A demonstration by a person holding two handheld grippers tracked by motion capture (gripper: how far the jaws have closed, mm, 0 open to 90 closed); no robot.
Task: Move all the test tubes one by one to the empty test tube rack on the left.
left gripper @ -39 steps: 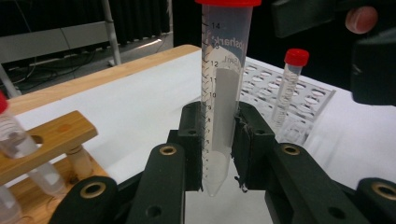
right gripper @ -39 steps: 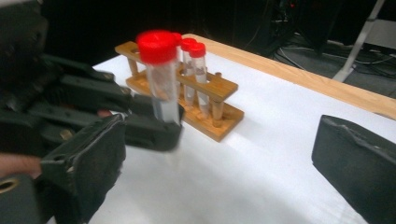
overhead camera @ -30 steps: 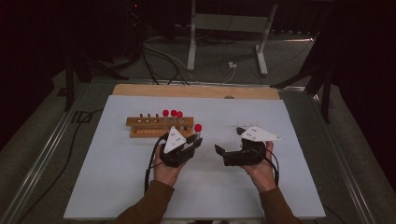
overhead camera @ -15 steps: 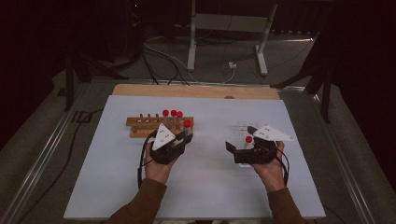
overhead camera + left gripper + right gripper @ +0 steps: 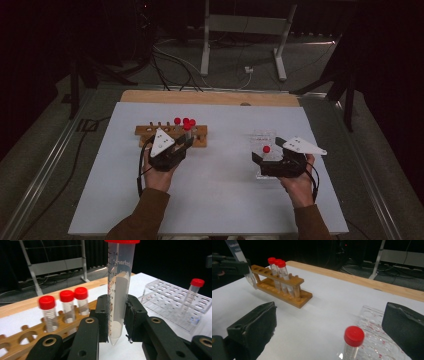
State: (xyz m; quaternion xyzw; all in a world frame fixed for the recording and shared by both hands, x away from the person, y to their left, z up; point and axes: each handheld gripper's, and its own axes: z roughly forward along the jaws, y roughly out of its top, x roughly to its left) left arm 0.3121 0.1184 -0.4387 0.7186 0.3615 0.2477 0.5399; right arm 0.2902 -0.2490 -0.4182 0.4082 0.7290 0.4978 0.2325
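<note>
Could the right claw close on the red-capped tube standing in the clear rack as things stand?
Probably yes. The right claw stands open with the red-capped tube between its pads, nothing blocking. The clear rack has no other tubes crowding it.

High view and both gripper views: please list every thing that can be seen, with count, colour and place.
Wooden rack: one, brown, on the left half of the white board.
Tubes in the wooden rack: three, clear with red caps, standing side by side at one end.
Held tube: one, clear with red cap, upright between the left tongs' pads, clear of the rack.
Clear rack: one, transparent plastic, on the right half of the board.
Tube in the clear rack: one, clear with red cap, upright.
White board: one, covers the table.
Wooden strip: one, light brown, along the far edge.
Metal stand: one, grey, on the floor beyond.
Left tongs: black, shut on the tube.
Right tongs: black, open, by the clear rack.
</note>
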